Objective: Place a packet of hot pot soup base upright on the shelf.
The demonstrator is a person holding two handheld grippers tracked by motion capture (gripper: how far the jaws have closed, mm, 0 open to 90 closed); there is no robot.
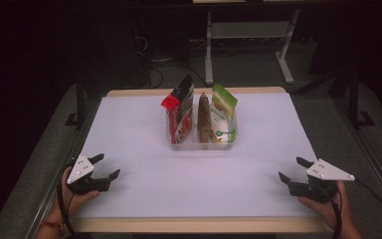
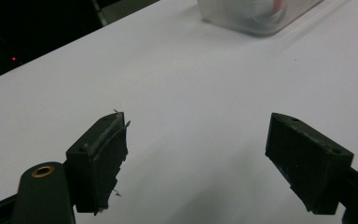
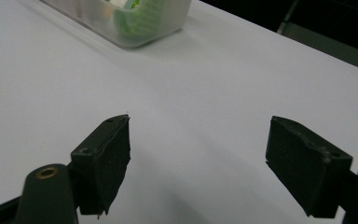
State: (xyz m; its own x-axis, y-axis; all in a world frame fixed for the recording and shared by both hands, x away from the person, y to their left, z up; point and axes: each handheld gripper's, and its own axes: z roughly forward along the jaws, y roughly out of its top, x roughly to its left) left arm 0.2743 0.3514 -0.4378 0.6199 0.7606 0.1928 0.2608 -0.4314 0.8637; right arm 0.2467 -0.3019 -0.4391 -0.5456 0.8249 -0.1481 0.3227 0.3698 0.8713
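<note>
High view gives me a clear bin [image 1: 202, 144] mid-table toward the far edge, holding three upright snack bags [image 1: 180, 113]. My left gripper [image 1: 105, 167] sits by the near-left corner, my right gripper [image 1: 292, 169] by the near-right corner, both with fingers spread wide and empty.

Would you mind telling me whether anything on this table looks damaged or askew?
The black pad on one jaw of the left gripper looks frayed, with ragged edges. The red snack bag leans in the clear plastic bin; nothing has spilled.
</note>
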